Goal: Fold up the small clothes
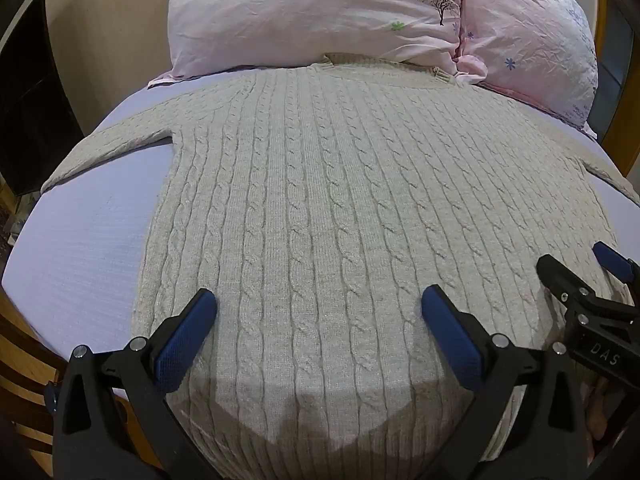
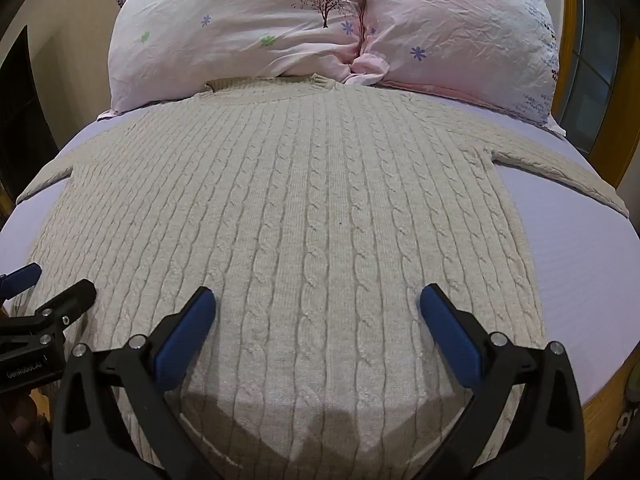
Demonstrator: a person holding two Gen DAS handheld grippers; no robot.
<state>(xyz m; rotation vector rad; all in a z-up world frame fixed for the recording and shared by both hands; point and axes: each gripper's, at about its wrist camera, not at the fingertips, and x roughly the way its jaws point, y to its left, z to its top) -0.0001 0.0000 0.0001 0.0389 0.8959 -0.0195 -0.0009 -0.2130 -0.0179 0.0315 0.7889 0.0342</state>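
Observation:
A cream cable-knit sweater (image 1: 320, 200) lies flat on the lavender bed sheet (image 1: 80, 248), collar toward the pillows, sleeves spread out to both sides. It fills the right wrist view too (image 2: 300, 208). My left gripper (image 1: 319, 306) is open and empty, hovering above the sweater's lower hem, left of centre. My right gripper (image 2: 318, 304) is open and empty above the hem, right of centre. The right gripper also shows at the right edge of the left wrist view (image 1: 576, 280). The left gripper also shows at the left edge of the right wrist view (image 2: 48, 284).
Two pink floral pillows (image 1: 312, 12) (image 2: 460, 28) lie against the head of the bed, touching the sweater's collar. A wooden bed frame (image 1: 28, 364) edges the mattress. A dark cabinet (image 1: 28, 120) stands left, a window (image 2: 592, 64) right.

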